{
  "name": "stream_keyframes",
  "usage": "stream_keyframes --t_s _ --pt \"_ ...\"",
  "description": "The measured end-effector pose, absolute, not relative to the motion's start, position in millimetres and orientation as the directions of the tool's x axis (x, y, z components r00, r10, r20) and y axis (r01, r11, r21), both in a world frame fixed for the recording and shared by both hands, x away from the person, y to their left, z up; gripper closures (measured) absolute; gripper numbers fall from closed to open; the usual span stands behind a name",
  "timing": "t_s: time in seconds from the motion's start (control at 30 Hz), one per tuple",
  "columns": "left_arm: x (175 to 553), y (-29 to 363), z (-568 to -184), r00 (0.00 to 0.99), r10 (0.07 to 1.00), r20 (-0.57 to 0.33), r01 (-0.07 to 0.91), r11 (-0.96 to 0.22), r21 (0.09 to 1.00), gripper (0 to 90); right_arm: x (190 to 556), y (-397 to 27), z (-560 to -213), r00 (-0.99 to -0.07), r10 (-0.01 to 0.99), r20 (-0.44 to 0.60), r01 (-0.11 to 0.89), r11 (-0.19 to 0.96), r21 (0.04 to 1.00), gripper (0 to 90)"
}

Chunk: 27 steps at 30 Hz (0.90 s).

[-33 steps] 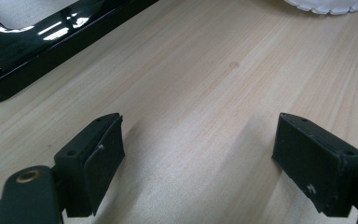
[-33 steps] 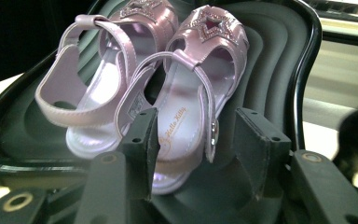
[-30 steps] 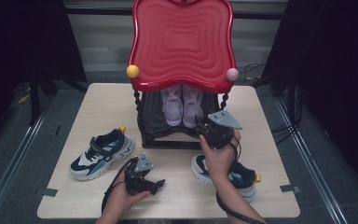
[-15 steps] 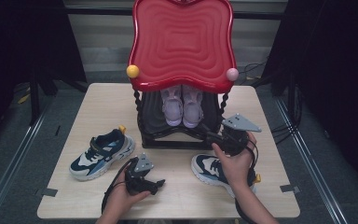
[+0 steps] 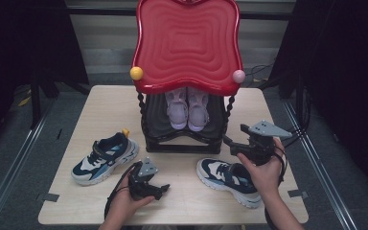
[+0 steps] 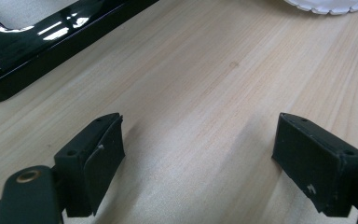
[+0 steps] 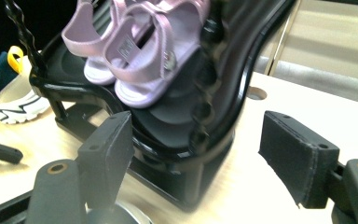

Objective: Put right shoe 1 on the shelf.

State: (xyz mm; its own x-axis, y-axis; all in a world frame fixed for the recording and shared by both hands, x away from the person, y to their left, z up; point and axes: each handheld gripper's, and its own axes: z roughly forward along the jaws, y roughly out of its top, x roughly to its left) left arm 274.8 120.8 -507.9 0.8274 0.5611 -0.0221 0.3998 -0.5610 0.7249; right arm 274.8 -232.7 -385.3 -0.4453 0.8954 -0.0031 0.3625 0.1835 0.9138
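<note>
Black two-tier shoe rack with glossy red wavy top at bench middle; pair of lilac strap sandals on its shelf, toes toward person. Navy-white sneaker left of rack, yellow heel tab toward rack. Second navy-white sneaker right front, long axis slanting, toe probably at near right. Right tongs above it, beside rack corner, just been opening, nothing between. Left tongs on bare pale wood, open, empty. Dark curtains around.
</note>
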Motion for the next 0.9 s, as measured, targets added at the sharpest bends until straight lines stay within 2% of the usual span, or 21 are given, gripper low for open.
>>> stream_keyframes --t_s 0.47,0.9 --pt "275 121 -508 0.828 0.561 -0.016 0.397 -0.565 0.723 15.6 265 -279 -395 -0.405 0.914 0.012 0.409 0.17 0.897 21.2" --pt "275 121 -507 0.829 0.56 -0.018 0.398 -0.565 0.722 15.6 263 -299 -417 -0.377 0.926 0.011 0.453 0.174 0.874 19.0"
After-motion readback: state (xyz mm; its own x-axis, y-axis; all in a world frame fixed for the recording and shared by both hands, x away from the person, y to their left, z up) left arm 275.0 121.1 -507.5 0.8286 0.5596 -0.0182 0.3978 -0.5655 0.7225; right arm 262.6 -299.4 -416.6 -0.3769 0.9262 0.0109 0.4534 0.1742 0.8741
